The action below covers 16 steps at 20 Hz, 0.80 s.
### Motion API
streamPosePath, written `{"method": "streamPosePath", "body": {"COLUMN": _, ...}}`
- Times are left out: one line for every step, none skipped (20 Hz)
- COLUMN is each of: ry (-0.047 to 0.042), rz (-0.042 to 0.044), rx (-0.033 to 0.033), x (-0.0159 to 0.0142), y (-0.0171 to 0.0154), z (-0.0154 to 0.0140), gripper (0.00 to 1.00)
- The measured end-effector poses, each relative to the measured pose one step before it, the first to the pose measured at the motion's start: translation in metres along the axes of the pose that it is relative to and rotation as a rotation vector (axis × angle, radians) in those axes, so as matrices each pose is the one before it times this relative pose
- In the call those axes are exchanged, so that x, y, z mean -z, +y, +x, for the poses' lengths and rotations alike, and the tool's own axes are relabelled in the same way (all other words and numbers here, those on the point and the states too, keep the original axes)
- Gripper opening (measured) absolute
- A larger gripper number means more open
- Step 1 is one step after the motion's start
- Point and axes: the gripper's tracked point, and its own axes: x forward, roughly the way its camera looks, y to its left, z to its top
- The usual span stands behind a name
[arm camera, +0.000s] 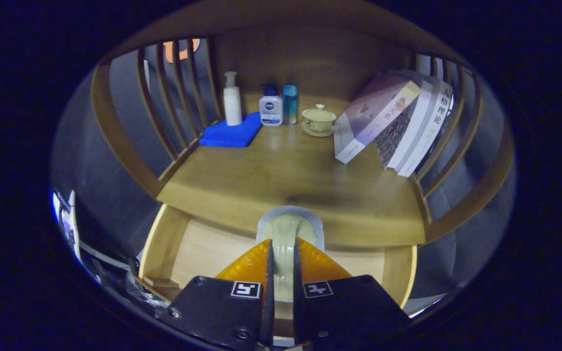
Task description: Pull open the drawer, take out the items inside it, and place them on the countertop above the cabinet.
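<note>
countertop (281, 180): wood | blue cloth (230, 132), 3 bottles (271, 108), lidded cup (318, 119), leaning books (398, 122)

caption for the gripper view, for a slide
Gripper shut on a pale green item above the open drawer, just short of the countertop.

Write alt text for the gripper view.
The gripper fingers pinch a pale green item above the open drawer, just short of the wooden countertop. Beyond stand bottles, a blue cloth, a lidded teacup and leaning books.

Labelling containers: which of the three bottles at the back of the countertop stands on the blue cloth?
The white pump bottle, leftmost. The dark-capped white bottle and teal bottle stand on bare wood beside the blue cloth.
</note>
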Motion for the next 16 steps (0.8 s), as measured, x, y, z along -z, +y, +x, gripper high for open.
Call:
{"method": "streamPosePath", "body": {"ry": 0.00177, "rz": 0.01973, "rx": -0.00336, "x": -0.00763, "y": 0.00026, "z": 0.00399, "gripper": 0.19}}
{"method": "streamPosePath", "body": {"ry": -0.0024, "rz": 0.01023, "rx": 0.00084, "x": -0.00874, "y": 0.00052, "z": 0.00375, "gripper": 0.19}}
{"method": "streamPosePath", "body": {"ry": -0.00108, "rz": 0.00659, "rx": 0.01055, "x": -0.00563, "y": -0.00242, "z": 0.00437, "gripper": 0.19}}
{"method": "streamPosePath", "body": {"ry": 0.00169, "rz": 0.00055, "rx": 0.01194, "x": -0.00752, "y": -0.00182, "z": 0.00269, "gripper": 0.19}}
{"method": "streamPosePath", "body": {"ry": 0.00337, "rz": 0.00716, "rx": 0.00791, "x": -0.00671, "y": -0.00021, "z": 0.00301, "gripper": 0.19}}
{"method": "streamPosePath", "body": {"ry": 0.00546, "rz": 0.0071, "rx": 0.00732, "x": -0.00786, "y": -0.00018, "z": 0.00429, "gripper": 0.19}}
{"method": "streamPosePath", "body": {"ry": -0.00125, "rz": 0.01261, "rx": 0.00993, "x": -0.00857, "y": -0.00171, "z": 0.00337, "gripper": 0.19}}
{"method": "streamPosePath", "body": {"ry": 0.00116, "rz": 0.0026, "rx": 0.01131, "x": -0.00714, "y": -0.00195, "z": 0.00466, "gripper": 0.18}}
{"method": "streamPosePath", "body": {"ry": -0.0027, "rz": 0.00273, "rx": 0.0118, "x": -0.00694, "y": -0.00275, "z": 0.00387, "gripper": 0.18}}
{"method": "streamPosePath", "body": {"ry": -0.00157, "rz": -0.00114, "rx": 0.01285, "x": -0.00775, "y": -0.00249, "z": 0.00458, "gripper": 0.18}}
{"method": "streamPosePath", "body": {"ry": 0.00361, "rz": -0.00392, "rx": 0.01112, "x": -0.00448, "y": -0.00121, "z": 0.0061, "gripper": 0.19}}
{"method": "streamPosePath", "body": {"ry": 0.00931, "rz": -0.00077, "rx": 0.00911, "x": -0.00316, "y": -0.00141, "z": 0.00604, "gripper": 0.19}}
{"method": "streamPosePath", "body": {"ry": 0.00817, "rz": 0.00103, "rx": 0.00415, "x": -0.00061, "y": 0.00078, "z": 0.0045, "gripper": 0.19}}
{"method": "streamPosePath", "body": {"ry": 0.01004, "rz": -0.00205, "rx": 0.00534, "x": -0.00112, "y": -0.00051, "z": 0.00629, "gripper": 0.18}}
{"method": "streamPosePath", "body": {"ry": 0.01431, "rz": 0.00141, "rx": 0.00979, "x": -0.00011, "y": -0.00193, "z": 0.00961, "gripper": 0.18}}
{"method": "streamPosePath", "body": {"ry": 0.00979, "rz": 0.00022, "rx": 0.00831, "x": -0.00062, "y": -0.00112, "z": 0.0061, "gripper": 0.19}}
